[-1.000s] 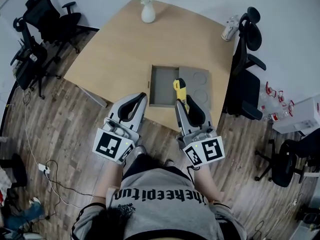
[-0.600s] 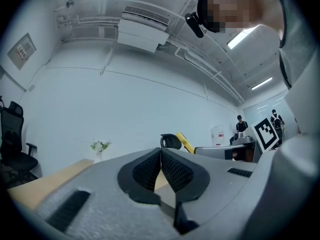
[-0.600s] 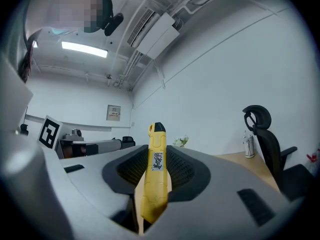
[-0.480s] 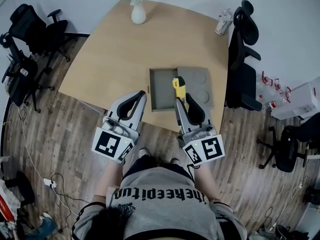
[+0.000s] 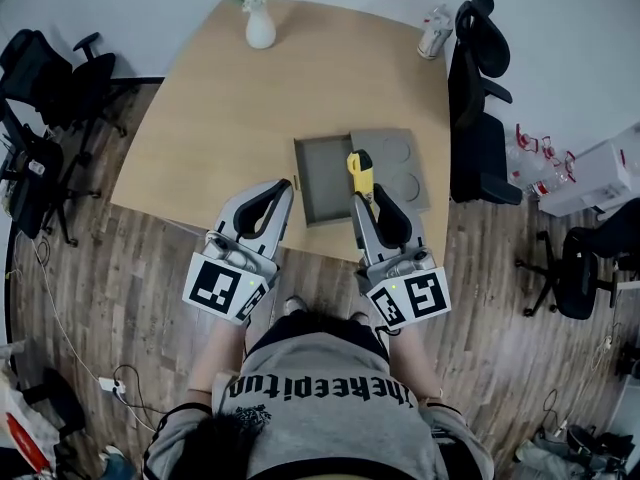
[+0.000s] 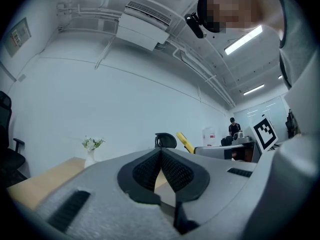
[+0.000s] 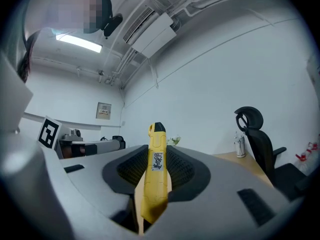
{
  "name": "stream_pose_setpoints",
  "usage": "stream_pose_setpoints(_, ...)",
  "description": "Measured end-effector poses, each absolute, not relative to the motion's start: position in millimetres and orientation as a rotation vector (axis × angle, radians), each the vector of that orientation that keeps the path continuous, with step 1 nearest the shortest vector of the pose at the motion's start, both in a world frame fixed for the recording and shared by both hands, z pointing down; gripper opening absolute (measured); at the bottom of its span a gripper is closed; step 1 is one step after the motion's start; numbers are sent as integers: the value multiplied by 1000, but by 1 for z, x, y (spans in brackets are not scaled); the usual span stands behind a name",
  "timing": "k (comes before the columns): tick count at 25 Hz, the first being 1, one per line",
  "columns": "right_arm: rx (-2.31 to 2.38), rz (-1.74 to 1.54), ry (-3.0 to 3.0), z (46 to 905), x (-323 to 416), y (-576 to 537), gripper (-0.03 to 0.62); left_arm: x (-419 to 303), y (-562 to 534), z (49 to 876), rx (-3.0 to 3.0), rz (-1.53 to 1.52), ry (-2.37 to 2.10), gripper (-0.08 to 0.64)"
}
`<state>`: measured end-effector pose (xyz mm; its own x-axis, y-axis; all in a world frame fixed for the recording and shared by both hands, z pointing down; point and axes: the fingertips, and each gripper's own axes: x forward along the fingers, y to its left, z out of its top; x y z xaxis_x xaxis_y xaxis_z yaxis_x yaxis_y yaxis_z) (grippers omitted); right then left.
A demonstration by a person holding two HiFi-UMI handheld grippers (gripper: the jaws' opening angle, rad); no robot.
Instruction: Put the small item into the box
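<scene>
A grey open box (image 5: 322,176) lies near the table's front edge, with its lid (image 5: 396,164) flat beside it on the right. My right gripper (image 5: 370,196) is shut on a yellow utility knife (image 5: 359,172) (image 7: 154,176), whose tip sticks out over the box's right wall. The knife stands upright between the jaws in the right gripper view. My left gripper (image 5: 283,190) is shut with nothing in it, its jaws meeting at the front (image 6: 161,154), and hangs at the table's front edge just left of the box.
A white vase with flowers (image 5: 259,23) stands at the far end of the wooden table (image 5: 250,98). A bottle (image 5: 434,30) sits at the far right corner. Black office chairs (image 5: 478,98) stand to the right and left. Wooden floor lies below the grippers.
The view has shifted a little, so table and box sit slightly lower and to the left. Both grippers hold the same pose, the knife still in the right one.
</scene>
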<state>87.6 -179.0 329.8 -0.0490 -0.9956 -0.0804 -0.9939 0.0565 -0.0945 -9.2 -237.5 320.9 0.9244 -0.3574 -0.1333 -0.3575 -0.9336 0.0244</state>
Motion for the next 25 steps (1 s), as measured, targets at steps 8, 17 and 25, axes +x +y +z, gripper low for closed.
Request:
stream_pose_setpoints(8,-2137,-48,2152,339,89,-182,118,-6,-243,330,-3114,200,511,17)
stream_pose_setpoints(17,-2159,-106,2159,353,93,-195,118,-6,-256,341,-3141,177,520,17)
stream_pose_setpoints(25,-2168,-188,2189,374,105,-224,118,4,-283,348,-3155,165,550,17)
